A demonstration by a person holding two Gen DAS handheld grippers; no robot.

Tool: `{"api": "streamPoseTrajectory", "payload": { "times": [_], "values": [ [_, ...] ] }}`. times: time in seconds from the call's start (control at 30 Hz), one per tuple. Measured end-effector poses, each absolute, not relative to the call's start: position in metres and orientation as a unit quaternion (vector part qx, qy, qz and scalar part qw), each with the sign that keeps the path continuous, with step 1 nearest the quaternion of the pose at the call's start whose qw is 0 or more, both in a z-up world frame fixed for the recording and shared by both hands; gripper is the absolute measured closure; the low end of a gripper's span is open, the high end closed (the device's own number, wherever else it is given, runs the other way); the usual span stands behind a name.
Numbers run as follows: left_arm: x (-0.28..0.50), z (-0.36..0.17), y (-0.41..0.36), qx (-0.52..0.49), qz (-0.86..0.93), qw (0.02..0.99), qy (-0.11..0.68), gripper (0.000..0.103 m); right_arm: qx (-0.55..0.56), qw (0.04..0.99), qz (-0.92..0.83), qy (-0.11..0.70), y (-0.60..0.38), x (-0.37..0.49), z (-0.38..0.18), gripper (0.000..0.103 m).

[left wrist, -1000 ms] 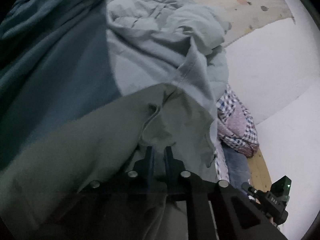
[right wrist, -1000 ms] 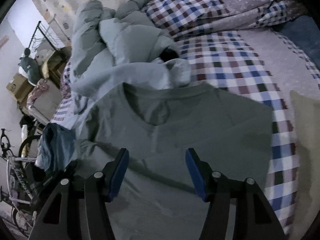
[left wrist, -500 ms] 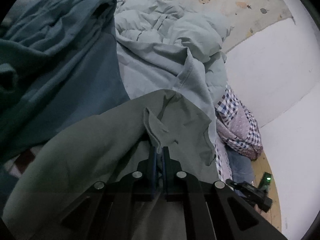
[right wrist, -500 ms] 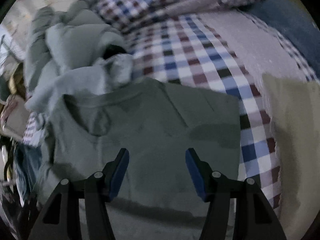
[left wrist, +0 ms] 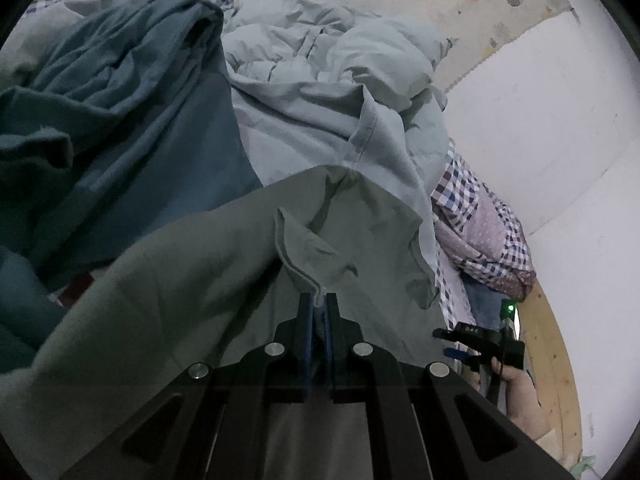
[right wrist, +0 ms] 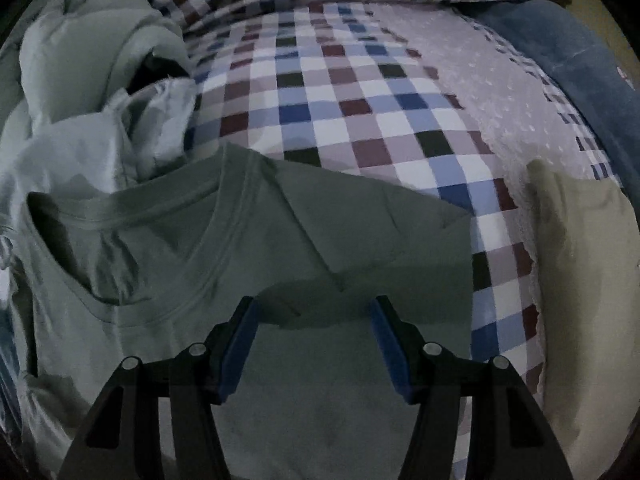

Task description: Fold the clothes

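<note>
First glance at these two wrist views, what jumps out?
The grey-green T-shirt spread flat on the checked bedspread fills the right wrist view, with the open right gripper hovering over it. In the left wrist view, the left gripper is shut on a raised fold of that shirt, with a heap of teal cloth and pale bedding behind.
</note>
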State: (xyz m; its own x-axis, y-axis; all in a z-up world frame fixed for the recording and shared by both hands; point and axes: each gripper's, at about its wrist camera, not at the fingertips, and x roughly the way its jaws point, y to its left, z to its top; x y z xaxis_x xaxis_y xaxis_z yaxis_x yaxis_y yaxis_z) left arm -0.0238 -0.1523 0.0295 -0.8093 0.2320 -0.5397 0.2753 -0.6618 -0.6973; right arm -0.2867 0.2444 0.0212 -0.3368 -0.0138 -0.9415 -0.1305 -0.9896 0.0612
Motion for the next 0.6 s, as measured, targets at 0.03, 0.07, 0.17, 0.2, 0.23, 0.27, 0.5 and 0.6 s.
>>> {"api": "streamPoseTrajectory", "payload": {
  "times": [0.03,0.07,0.17,0.2,0.23,0.27,0.5,0.6],
  "values": [
    [-0.024,0.03,-0.152,0.309,-0.858,0.012,0.41,0.1,-0.576,0.043,0.814,0.055,0.244,-0.287,0.02,0.061],
    [-0.024,0.03,-0.151,0.31,-0.858,0.012,0.409,0.1,-0.577,0.049,0.814,0.047,0.244,-0.287,0.02,0.076],
    [-0.023,0.032,-0.152,0.308,-0.861,0.011,0.405,0.099,-0.563,0.049,0.823,0.052,0.248,-0.284,0.026,0.099],
    [-0.022,0.032,-0.152,0.308,-0.861,0.01,0.403,0.099,-0.556,0.05,0.828,0.054,0.25,-0.283,0.029,0.1],
    [-0.022,0.032,-0.152,0.309,-0.861,0.01,0.404,0.099,-0.55,0.05,0.832,0.053,0.253,-0.281,0.032,0.102],
    [-0.023,0.031,-0.153,0.31,-0.86,0.009,0.404,0.1,-0.543,0.051,0.836,0.052,0.256,-0.28,0.035,0.103],
    [-0.025,0.031,-0.15,0.316,-0.861,0.01,0.399,0.1,-0.538,0.019,0.842,0.042,0.255,-0.271,0.049,0.103],
    [-0.026,0.028,-0.148,0.323,-0.859,0.014,0.396,0.099,-0.538,0.002,0.842,0.038,0.253,-0.268,0.054,0.1]
  ]
}}
